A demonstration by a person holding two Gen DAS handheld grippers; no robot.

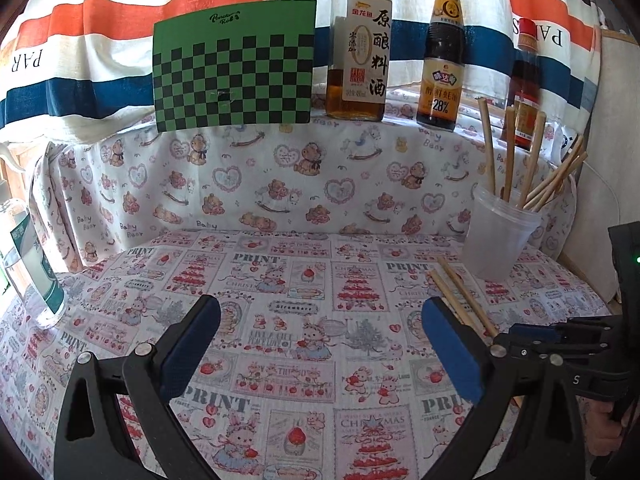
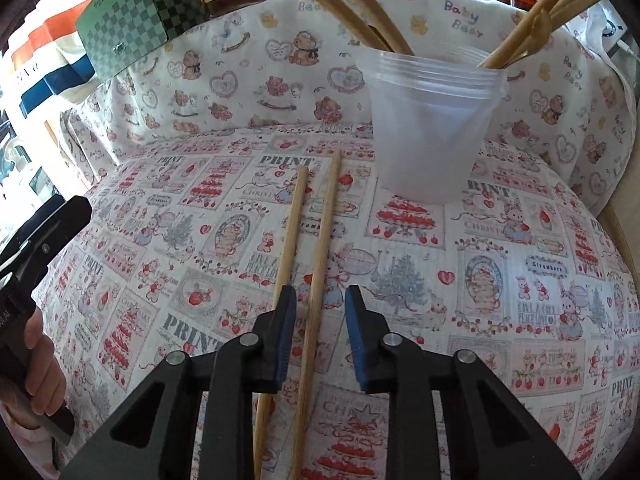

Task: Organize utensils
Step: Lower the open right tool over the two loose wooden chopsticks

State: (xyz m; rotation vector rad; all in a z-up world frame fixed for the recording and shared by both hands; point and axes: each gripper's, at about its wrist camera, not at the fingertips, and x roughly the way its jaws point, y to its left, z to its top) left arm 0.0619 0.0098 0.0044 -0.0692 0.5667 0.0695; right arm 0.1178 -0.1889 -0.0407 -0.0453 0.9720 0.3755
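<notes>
Two wooden chopsticks (image 2: 320, 248) lie side by side on the patterned cloth, pointing toward a translucent plastic cup (image 2: 432, 128) that holds several more chopsticks (image 2: 536, 24). My right gripper (image 2: 320, 312) is open and low over the pair: one chopstick runs between its fingers, the other passes under the left finger. My left gripper (image 1: 320, 336) is open wide and empty over the cloth, left of the loose chopsticks (image 1: 460, 296) and the cup (image 1: 500, 236). The right gripper shows at that view's right edge (image 1: 560, 340).
Three sauce bottles (image 1: 360, 52) and a green checkered board (image 1: 234, 68) stand on the raised ledge at the back. A clear bottle with a green label (image 1: 28, 264) stands at the far left. The cloth-covered back wall rises behind the cup.
</notes>
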